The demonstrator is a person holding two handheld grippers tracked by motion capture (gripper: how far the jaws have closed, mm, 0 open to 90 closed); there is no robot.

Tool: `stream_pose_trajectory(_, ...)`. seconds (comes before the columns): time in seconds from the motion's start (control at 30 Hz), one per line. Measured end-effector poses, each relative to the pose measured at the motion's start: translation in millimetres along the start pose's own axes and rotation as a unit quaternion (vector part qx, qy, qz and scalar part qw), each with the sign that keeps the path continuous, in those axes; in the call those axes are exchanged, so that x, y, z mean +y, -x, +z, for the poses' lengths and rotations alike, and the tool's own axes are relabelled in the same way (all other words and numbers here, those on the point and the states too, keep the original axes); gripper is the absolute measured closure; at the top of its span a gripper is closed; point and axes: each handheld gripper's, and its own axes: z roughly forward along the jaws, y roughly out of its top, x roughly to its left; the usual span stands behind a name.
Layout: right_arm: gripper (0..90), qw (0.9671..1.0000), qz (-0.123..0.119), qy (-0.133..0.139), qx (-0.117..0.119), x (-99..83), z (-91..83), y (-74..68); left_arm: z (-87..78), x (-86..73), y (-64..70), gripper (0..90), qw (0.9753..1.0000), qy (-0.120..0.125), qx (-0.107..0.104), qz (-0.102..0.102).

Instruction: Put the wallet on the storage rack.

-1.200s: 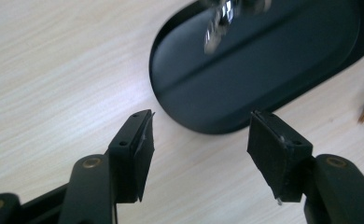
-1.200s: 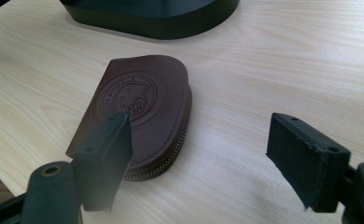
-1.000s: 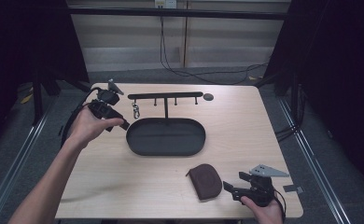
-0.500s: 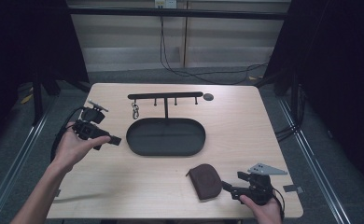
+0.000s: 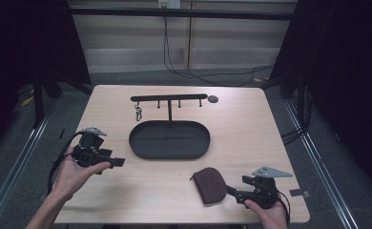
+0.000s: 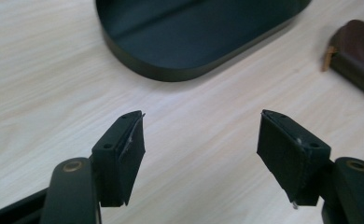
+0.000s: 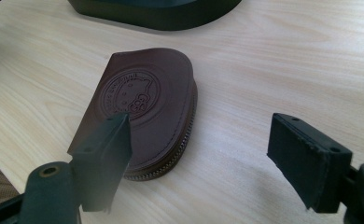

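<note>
A brown leather zip pouch (image 5: 211, 185) lies flat near the table's front, right of centre, its embossed round mark up (image 7: 143, 109). My right gripper (image 5: 232, 192) rests just right of the pouch, open (image 7: 201, 158), one jaw beside the pouch's edge and nothing between the jaws. My left gripper (image 5: 119, 162) hovers over the table's left side, open (image 6: 201, 154) and empty, pointing at the black oval tray (image 5: 170, 140). A black rack with pegs (image 5: 169, 98) rises behind the tray, with a key ring (image 5: 138, 113) hanging from its left peg.
A small dark round disc (image 5: 213, 99) lies by the rack's right end. The tray's rim (image 6: 180, 70) and the pouch's corner (image 6: 357, 51) lie ahead of the left jaws. A grey tag (image 5: 300, 193) lies near the table's right front corner. Black cables trail from both grippers.
My left gripper has drawn back from the rack's left end toward the front left of the table, leaving the key ring on the peg. The right gripper has barely moved.
</note>
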Motion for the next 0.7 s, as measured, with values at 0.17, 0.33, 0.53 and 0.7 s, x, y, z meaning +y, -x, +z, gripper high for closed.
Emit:
stream_pose_trajectory(0.17, 20.9, 1.0000, 0.000, -0.006, 0.006, 2.7, 0.5, -0.2, -5.9, -16.8, 2.7, 32.1, 0.9997, 0.026, -0.003, -0.003)
stream_pose_trajectory(0.33, 22.5, 0.9999, 0.007, -0.014, 0.004, 10.6, 1.6, 0.0, -9.0, -33.7, 7.6, 31.1, 0.9987, 0.045, -0.018, -0.013)
stream_pose_trajectory(0.53, 21.7, 0.9997, -0.005, -0.021, 0.011, 28.9, 4.4, -5.1, -6.1, -51.3, 19.0, 30.3, 0.9988, 0.045, -0.018, -0.006)
stream_pose_trajectory(0.7, 20.8, 0.9989, -0.024, -0.040, 0.009, 44.1, 5.3, -10.5, 1.3, -67.4, 23.8, 28.5, 0.9978, 0.063, -0.015, -0.015)
